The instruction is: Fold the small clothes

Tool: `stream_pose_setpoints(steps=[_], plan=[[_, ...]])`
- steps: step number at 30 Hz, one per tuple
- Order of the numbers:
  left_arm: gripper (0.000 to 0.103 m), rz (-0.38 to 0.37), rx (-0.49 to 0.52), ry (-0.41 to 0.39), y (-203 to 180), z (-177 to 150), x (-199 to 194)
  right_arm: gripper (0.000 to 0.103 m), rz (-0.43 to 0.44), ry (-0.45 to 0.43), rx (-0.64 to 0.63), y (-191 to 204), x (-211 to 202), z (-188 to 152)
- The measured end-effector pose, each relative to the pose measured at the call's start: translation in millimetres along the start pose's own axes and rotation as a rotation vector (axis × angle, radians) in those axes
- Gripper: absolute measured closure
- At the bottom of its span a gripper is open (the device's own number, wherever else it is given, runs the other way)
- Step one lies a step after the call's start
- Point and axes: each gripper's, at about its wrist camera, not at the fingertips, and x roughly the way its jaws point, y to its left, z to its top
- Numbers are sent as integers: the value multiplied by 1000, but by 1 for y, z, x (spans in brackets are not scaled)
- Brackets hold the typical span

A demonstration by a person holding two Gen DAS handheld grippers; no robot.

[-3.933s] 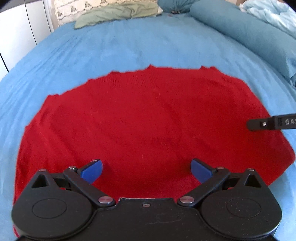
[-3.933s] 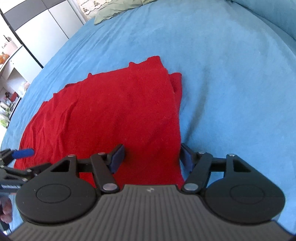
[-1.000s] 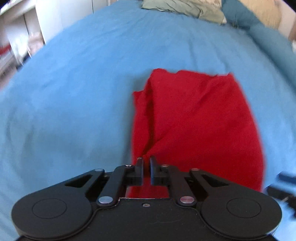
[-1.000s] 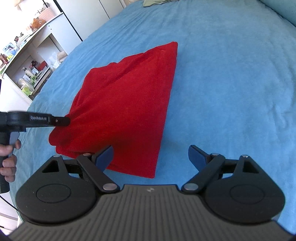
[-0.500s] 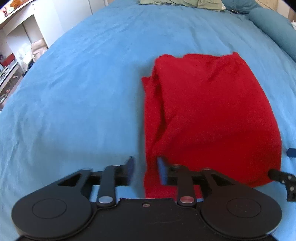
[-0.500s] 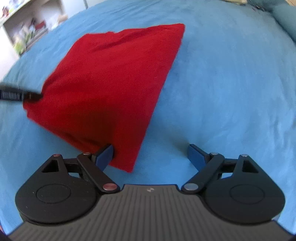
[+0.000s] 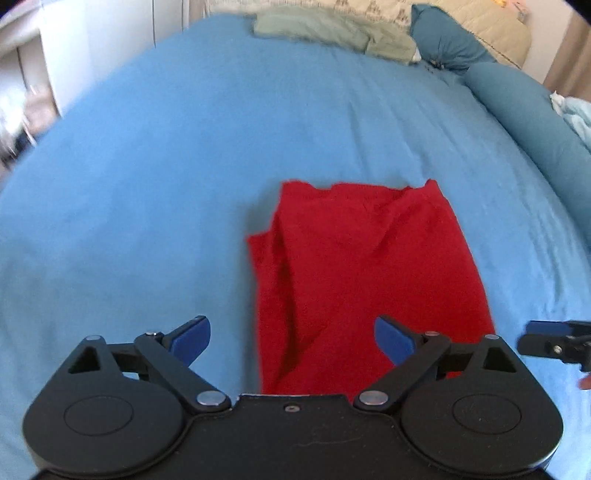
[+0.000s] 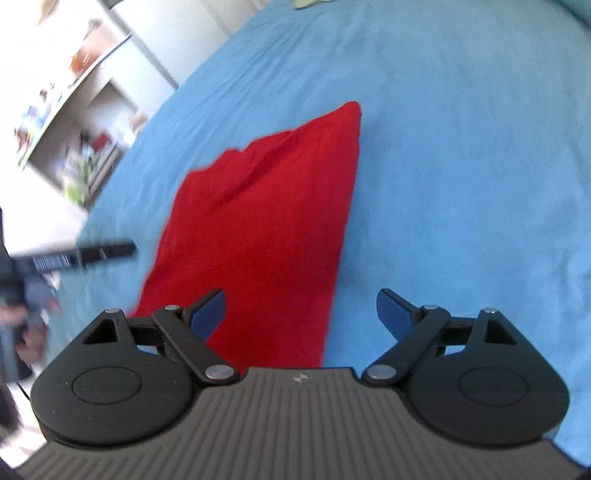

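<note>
Left gripper (image 7: 292, 341): jaws spread wide, blue fingertips (image 7: 192, 339) far apart, nothing between them; seen from right wrist view as dark, blurred bar (image 8: 103, 253) reaching in from left edge — bare hand (image 8: 26, 325) on its handle, blurred. Right gripper (image 8: 300, 312): jaws likewise wide apart, empty; its black tip (image 7: 550, 343) enters left wrist view at right edge, level with left gripper's own fingers.

A blue bedspread (image 7: 184, 166) covers the bed. At its far end lie a green cloth (image 7: 325, 31), a teal pillow (image 7: 447, 40) and a cream quilt (image 7: 480, 22); a teal bolster (image 7: 532, 122) runs along the right. White shelves (image 8: 66, 96) with blurred clutter stand left.
</note>
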Motion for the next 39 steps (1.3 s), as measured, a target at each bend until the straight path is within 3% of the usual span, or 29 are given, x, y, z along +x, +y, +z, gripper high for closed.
stream_pose_setpoints(steps=[6, 7, 12, 14, 15, 19, 25, 31, 35, 39], plan=[[18, -97, -114, 97, 21, 9, 48, 1, 21, 26, 166, -20, 42, 18], [23, -108, -133, 107, 24, 9, 53, 2, 22, 28, 178, -23, 46, 18], [28, -170, -201, 138, 34, 8, 69, 5, 3, 21, 190, -29, 64, 16], [56, -209, -209, 145, 30, 8, 70, 31, -4, 13, 166, -23, 68, 18], [59, -217, -213, 149, 29, 9, 71, 50, 23, 29, 162, -19, 71, 20], [77, -163, -173, 125, 15, 12, 59, 65, -15, 10, 94, -1, 70, 25], [80, -200, -114, 54, -15, 7, 12, 68, 6, -59, 37, 17, 21, 22], [80, -231, -21, 43, -77, -33, -36, 68, -10, -101, 35, 7, -60, -10], [80, -242, 11, 67, -121, -69, -42, 68, -74, -98, 22, -5, -104, -49], [78, -212, 102, 107, -159, -98, -27, 65, -134, -65, 42, -27, -116, -81]])
